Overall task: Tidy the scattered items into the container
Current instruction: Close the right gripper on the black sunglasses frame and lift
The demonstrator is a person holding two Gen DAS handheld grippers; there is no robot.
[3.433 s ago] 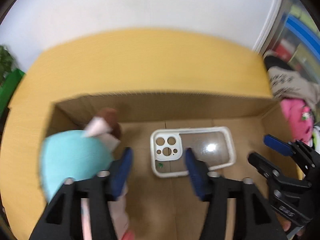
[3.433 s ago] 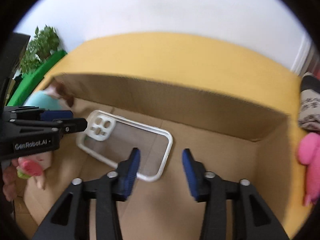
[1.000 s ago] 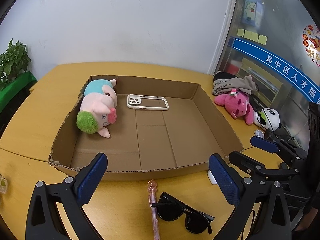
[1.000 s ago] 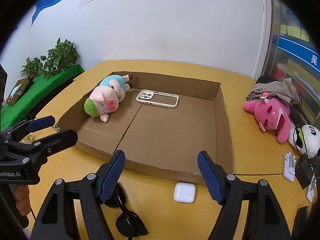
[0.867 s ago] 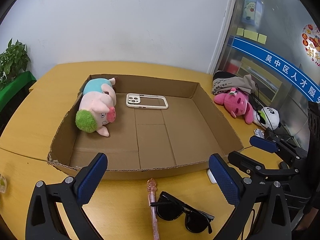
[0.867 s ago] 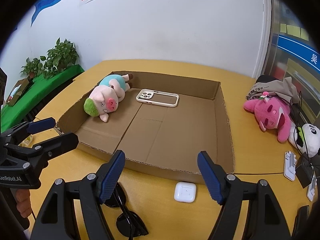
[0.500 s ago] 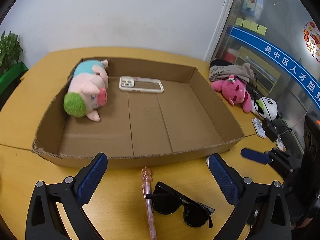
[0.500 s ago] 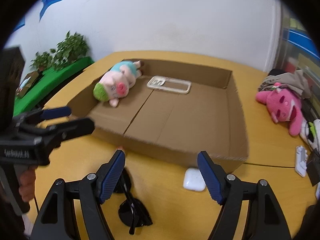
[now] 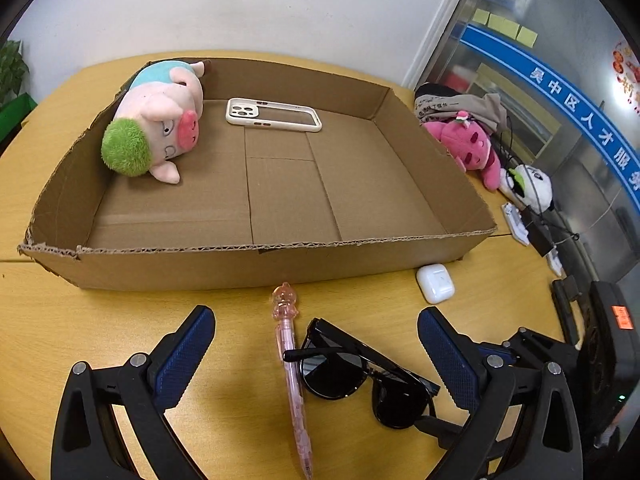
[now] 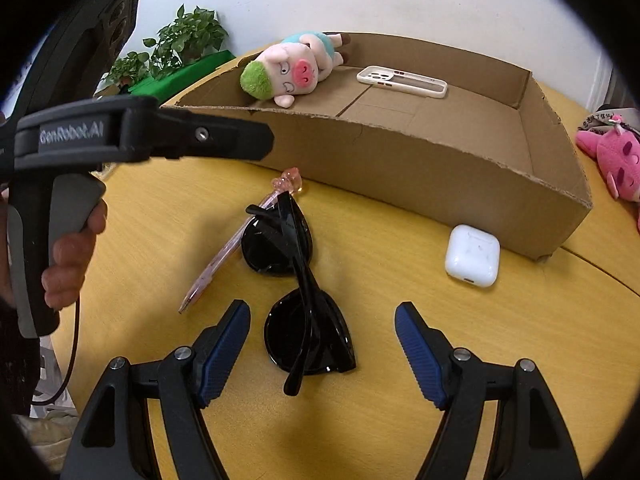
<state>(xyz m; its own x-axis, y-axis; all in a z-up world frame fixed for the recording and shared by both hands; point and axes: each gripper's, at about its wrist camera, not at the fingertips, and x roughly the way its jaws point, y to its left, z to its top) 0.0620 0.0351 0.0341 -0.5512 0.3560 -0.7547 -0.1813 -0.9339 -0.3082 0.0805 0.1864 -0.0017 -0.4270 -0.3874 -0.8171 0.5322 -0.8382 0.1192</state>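
While both grippers hang over the yellow table [image 9: 60, 320] in front of the cardboard box [image 9: 256, 264], the folded black sunglasses [image 10: 298, 280] lie straight ahead of the right gripper [image 10: 322, 354], their long axis running away from it, roughly in line with the gap between its blue pads [image 10: 224, 354]. Those jaws stand wide and hold nothing; the near lens sits just ahead of the pads, touching neither. The left gripper [image 9: 316, 364] is also wide and empty, and from its side the sunglasses [image 9: 360, 376] lie aslant, with the pink pen [image 9: 292, 376] just beside them and partly under one temple arm. The right hand looks the better placed for the glasses, the left for the pen. A white earbud case [image 10: 472, 256] rests near the box's front wall. Inside the box lie the pig plush [image 9: 156, 120] and the phone case [image 9: 274, 114]. Compared with a second ago, both cameras sit lower and are tipped further down, so the loose items fill far more of each view.
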